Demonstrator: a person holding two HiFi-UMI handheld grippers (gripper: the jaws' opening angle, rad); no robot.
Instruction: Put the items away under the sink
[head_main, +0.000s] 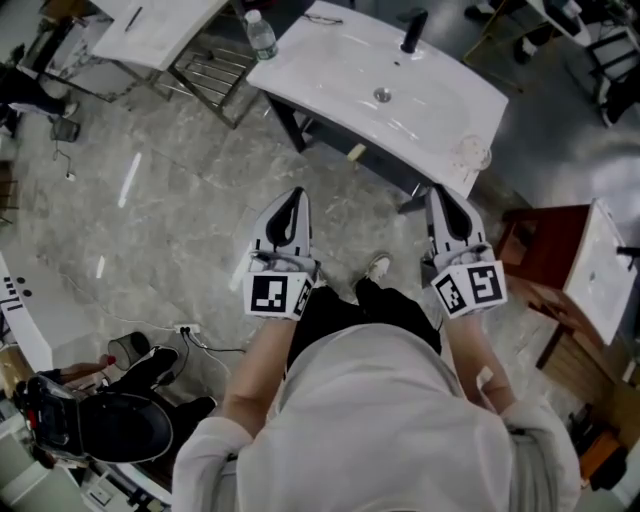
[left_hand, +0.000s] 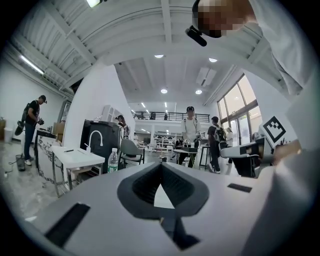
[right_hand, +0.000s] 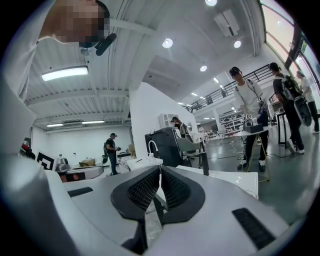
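1. Currently standing before a white tabletop with a basin sunk in it, both tools drawn back near the body and well short of its near edge.
2. Left tool: tips pressed together, with only a small bare gap behind them and nothing clamped; aimed toward the left part of the near edge.
3. Right tool: ribbed pads meeting at the tips, likewise gripping nothing; aimed at the near right corner.
4. Bottle: upright at the left edge of the tabletop, clear, with a pale cap; well apart from either tool.
5. Clear round thing: sitting at the near right corner, just beyond the right tool's tips but not touching them; too faint to tell what it is.
6. Black faucet upright at the far edge, drain at mid-basin.
7. Below the near edge, a dark frame over grey marbled floor; under-sink space mostly hidden from the head view.
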